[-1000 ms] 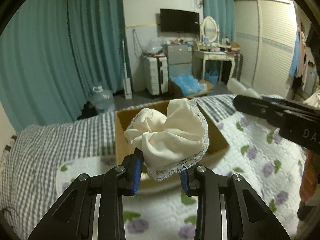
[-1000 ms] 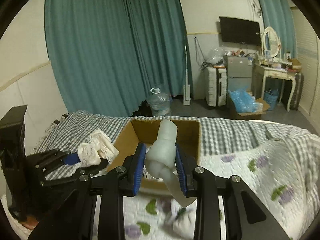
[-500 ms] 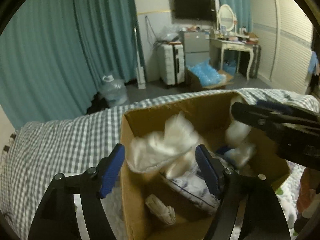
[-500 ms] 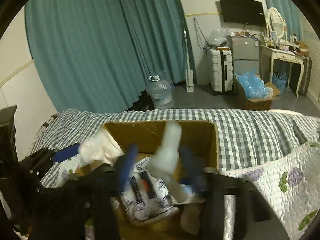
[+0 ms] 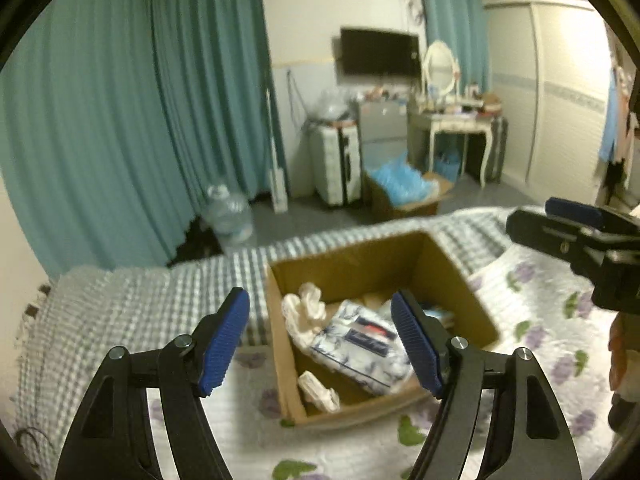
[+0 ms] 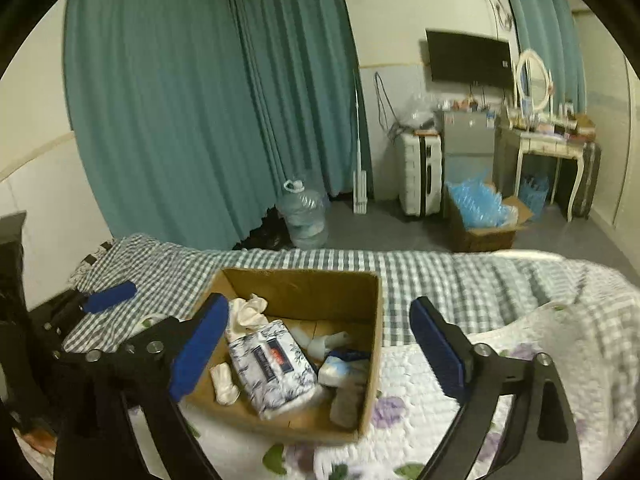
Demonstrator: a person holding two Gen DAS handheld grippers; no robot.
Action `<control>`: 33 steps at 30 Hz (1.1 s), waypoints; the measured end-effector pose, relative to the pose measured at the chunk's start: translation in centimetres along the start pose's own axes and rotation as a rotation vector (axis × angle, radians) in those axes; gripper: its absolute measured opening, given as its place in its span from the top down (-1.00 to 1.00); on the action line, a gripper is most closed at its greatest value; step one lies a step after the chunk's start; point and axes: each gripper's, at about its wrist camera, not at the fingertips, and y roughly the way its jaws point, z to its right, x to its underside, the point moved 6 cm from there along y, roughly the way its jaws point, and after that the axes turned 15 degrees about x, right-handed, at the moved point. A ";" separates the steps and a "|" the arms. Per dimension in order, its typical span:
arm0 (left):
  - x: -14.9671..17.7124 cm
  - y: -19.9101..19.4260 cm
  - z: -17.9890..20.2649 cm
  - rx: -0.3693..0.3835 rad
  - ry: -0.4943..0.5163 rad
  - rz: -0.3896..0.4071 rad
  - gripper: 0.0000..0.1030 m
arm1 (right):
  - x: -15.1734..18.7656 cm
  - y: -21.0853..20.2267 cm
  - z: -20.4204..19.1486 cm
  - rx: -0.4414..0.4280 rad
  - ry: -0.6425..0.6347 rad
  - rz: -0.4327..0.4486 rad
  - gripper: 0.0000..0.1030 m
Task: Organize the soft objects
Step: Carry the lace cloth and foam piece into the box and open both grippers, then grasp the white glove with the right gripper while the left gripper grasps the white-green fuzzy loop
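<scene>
Two claws (image 5: 320,344) (image 6: 316,348) spread, tissue pack (image 6: 272,368) lying diagonally

Dim indoor light, fisheye views, mild motion blur.

Both views: warm-greenish cast, grainy, black vignette ring at the corners. Straight lines bow toward the edges; the curtain (image 6: 192,120) folds curve. Left wrist view softer overall: cardboard box (image 5: 352,264) rim and checked bedcover (image 5: 160,300) smeared. Right wrist view sharper at centre, blurred along its lower right edge. Brightest patch is the pale wardrobe (image 5: 560,80); no hard shadows, no glare.
</scene>
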 end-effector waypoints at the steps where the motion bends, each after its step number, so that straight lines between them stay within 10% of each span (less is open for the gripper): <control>1: -0.4 -1.7 0.6 0.001 0.002 0.024 -0.70 | -0.2 -1.8 0.0 0.007 -0.014 0.013 -0.89; 16: 1.3 -17.5 6.3 -0.021 0.049 0.236 -0.79 | 2.5 -19.9 -0.3 0.095 -0.222 0.150 -0.97; 33: 14.8 -2.4 6.8 -0.028 -0.083 -0.118 -0.79 | 20.2 -5.6 3.0 0.055 -0.283 -0.233 -0.97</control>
